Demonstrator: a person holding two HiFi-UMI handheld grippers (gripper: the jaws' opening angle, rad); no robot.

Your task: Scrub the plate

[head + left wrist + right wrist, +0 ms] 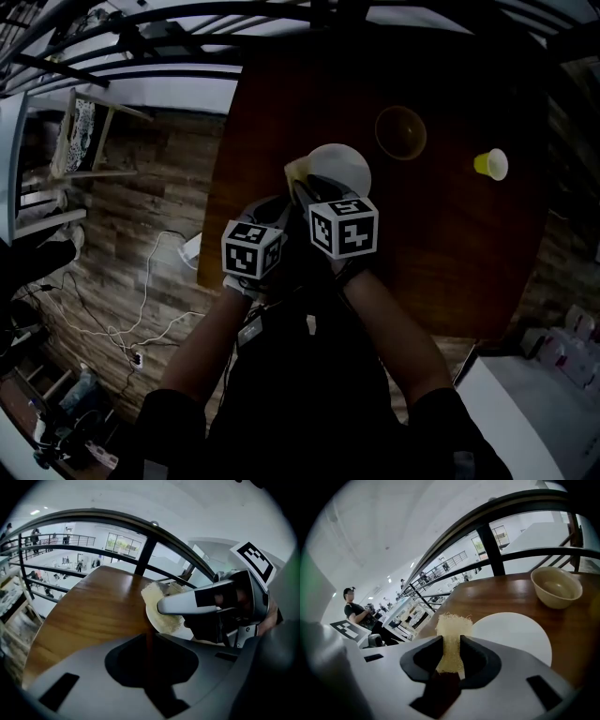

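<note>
While your right hand-held gripper [451, 638] pinches scrub pad [452, 623], plate [515, 639] lies flat on worktop [501, 592], just right of pad tip. Contact unclear. Your left hand-held gripper [149, 637] is closed and empty, beside plate's left rim. Right one nearer, so sweep pad rightward across plate.

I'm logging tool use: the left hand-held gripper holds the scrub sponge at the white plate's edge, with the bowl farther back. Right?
No. It is the right hand-held gripper that holds the sponge, as the right gripper view shows. The rest stands: the sponge is at the white plate's edge, with the bowl farther back.
</note>
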